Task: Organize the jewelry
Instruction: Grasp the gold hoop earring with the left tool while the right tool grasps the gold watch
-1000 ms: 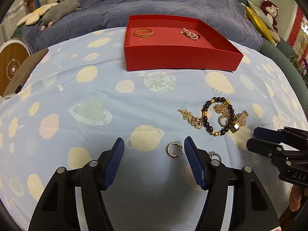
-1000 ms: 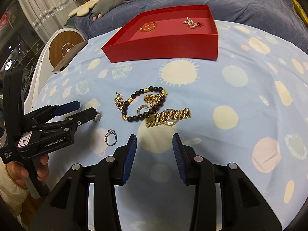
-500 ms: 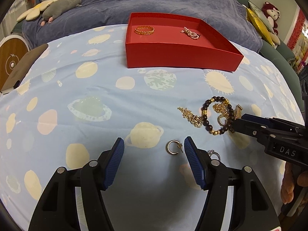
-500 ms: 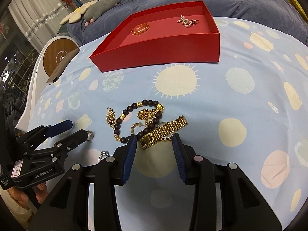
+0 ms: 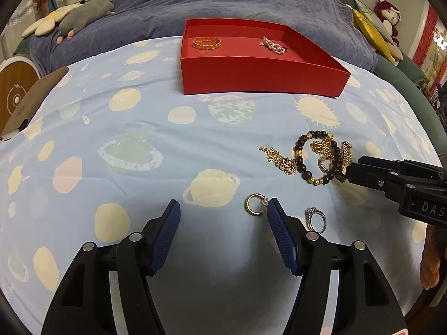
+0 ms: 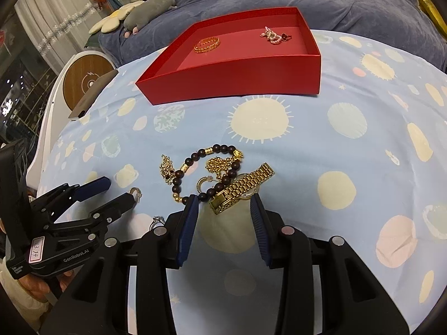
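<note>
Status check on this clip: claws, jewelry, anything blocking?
Left claw open over gold hoop. Right claw open, straddling gold watch. Red box holds two pieces. Beaded bracelet tangled against watch.

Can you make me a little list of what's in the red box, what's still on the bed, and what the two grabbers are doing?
In the red box: gold bangle, pink bead piece
On the sheet: dark bead bracelet, gold watch, gold chain, gold hoop earring, silver ring
Left gripper: open, hoop earring beside one finger
Right gripper: open, around the watch's end
</note>
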### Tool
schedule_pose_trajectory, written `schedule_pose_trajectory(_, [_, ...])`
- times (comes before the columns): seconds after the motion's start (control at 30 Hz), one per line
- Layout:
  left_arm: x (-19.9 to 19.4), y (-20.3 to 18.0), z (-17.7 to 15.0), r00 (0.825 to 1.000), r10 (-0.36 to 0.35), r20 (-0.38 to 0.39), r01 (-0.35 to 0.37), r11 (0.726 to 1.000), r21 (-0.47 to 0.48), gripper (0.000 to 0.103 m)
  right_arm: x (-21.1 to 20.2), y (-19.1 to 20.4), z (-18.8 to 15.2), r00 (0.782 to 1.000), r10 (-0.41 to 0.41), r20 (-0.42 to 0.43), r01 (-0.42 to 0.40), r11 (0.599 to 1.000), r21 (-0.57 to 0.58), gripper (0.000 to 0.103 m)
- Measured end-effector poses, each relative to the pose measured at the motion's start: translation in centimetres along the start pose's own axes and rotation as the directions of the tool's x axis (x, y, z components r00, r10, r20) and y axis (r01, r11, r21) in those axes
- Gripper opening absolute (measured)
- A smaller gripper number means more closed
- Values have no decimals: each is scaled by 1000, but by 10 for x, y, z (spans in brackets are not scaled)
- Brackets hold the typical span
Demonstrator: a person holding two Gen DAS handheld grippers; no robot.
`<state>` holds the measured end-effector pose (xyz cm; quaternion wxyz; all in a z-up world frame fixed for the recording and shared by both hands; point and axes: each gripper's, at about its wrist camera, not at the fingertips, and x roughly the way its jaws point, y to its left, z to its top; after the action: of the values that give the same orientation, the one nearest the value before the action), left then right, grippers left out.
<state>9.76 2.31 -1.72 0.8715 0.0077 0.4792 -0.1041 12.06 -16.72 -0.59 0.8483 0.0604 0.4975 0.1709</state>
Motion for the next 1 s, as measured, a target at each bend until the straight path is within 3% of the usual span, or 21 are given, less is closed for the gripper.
schedule_pose_trajectory(0.13, [0,-9,0,1000,-6,20,5,1000,29,61,-3,-2,0,1000,-4,5,4,1000,2,37])
schedule_pose_trajectory(0.5, [6,-26,1,999,17,37,-21,995,96,15,-7,-9,-1,1000,-20,8,20,1000,20,37])
schedule_pose_trajectory(1.0, [-7,-10,10,999,-19,44,18,1000,11,15,-3,-6,10,999,-22,32,22,1000,17,37])
